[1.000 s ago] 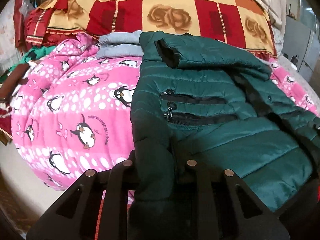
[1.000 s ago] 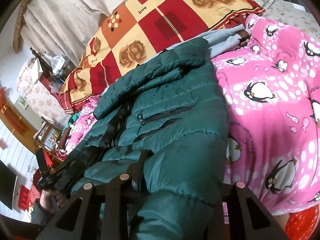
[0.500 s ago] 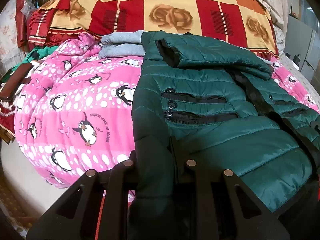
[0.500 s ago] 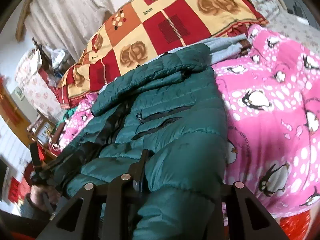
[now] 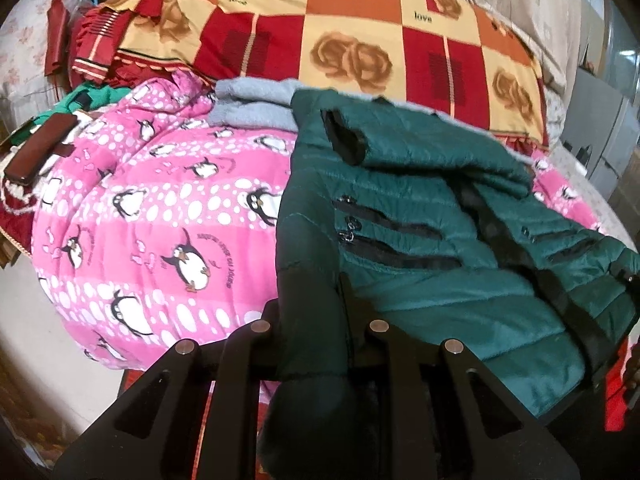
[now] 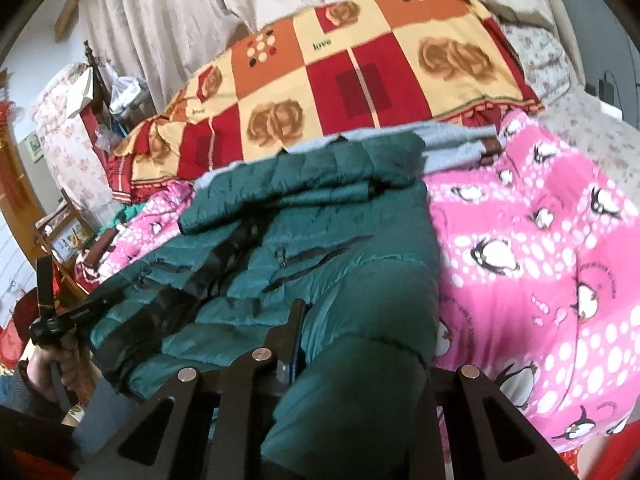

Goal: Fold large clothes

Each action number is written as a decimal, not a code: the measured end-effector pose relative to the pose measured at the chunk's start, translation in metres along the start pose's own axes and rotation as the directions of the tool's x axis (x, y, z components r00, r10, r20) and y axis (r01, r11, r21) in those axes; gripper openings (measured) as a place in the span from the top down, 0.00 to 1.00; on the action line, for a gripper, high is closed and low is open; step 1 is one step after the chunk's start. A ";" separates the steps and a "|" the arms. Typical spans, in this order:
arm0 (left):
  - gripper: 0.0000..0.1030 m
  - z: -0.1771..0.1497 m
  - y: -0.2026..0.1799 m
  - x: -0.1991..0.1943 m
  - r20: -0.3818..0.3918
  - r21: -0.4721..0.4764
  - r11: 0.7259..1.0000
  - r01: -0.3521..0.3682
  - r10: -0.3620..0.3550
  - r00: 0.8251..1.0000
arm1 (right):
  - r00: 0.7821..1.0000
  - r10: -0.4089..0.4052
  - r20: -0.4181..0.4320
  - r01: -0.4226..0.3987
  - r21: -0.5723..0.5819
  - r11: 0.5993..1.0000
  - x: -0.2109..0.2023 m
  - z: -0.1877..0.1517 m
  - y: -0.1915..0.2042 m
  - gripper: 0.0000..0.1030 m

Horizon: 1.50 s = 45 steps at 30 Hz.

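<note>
1. Your left gripper (image 5: 310, 312) is clamped nearly shut on a fold of the green puffer jacket (image 5: 420, 248); the fabric bunches between its fingers and hangs down over the gripper body.
2. Your right gripper (image 6: 360, 344) has its jaws closing, with a thick fold of the same jacket (image 6: 320, 240) between them. The right-hand finger is hidden under the fabric; the left-hand finger (image 6: 294, 332) shows, pressed against the quilted cloth.
3. The jacket lies across the pink penguin blanket (image 5: 160, 220) that covers the bed, its hem end toward you at the bed's near edge, where both grippers hold it.
4. One sleeve (image 5: 420, 148) is laid across the jacket's upper part, its dark cuff pointing left in the left wrist view.
5. Two black zip pockets (image 5: 384, 232) show on the front panel, and the dark front opening runs down the middle.
6. A folded grey garment (image 5: 252, 104) sits at the far side of the blanket, touching the jacket's top end.
7. Behind both, a red, orange and cream checked quilt (image 5: 360, 32) with rose prints is piled along the bed's far edge.
8. From the right wrist view you can see your left hand (image 6: 56, 364) gripping the handle at the jacket's left corner.
</note>
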<state>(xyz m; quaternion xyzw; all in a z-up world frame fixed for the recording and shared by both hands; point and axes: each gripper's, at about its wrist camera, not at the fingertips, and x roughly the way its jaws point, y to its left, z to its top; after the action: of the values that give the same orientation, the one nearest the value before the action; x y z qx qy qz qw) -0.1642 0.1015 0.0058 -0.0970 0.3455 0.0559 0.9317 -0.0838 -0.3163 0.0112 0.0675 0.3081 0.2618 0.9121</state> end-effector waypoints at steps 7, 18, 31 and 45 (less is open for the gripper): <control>0.86 -0.002 0.018 -0.051 0.068 -0.056 0.996 0.073 -0.069 0.995 | 0.998 0.050 0.047 -0.046 -0.080 0.996 -0.044 0.005 0.025 0.81; 0.86 0.033 0.034 -0.120 0.301 -0.184 0.947 0.262 -0.200 0.933 | 0.966 0.136 0.221 -0.120 -0.085 0.989 -0.104 0.033 0.041 0.82; 0.86 0.112 0.014 -0.038 0.247 -0.232 0.954 0.188 -0.130 0.960 | 0.998 -0.066 -0.004 0.066 0.027 0.997 -0.014 0.111 0.014 0.82; 0.86 0.176 0.029 0.118 0.130 -0.245 0.969 0.026 0.007 0.992 | 0.992 -0.111 -0.056 0.116 0.085 0.990 0.130 0.198 -0.030 0.82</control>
<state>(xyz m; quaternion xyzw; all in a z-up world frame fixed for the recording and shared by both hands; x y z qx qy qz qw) 0.0310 0.1723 0.0550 -0.2096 0.2741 0.1000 0.9332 0.1347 -0.2670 0.0925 0.0835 0.3458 0.1972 0.9135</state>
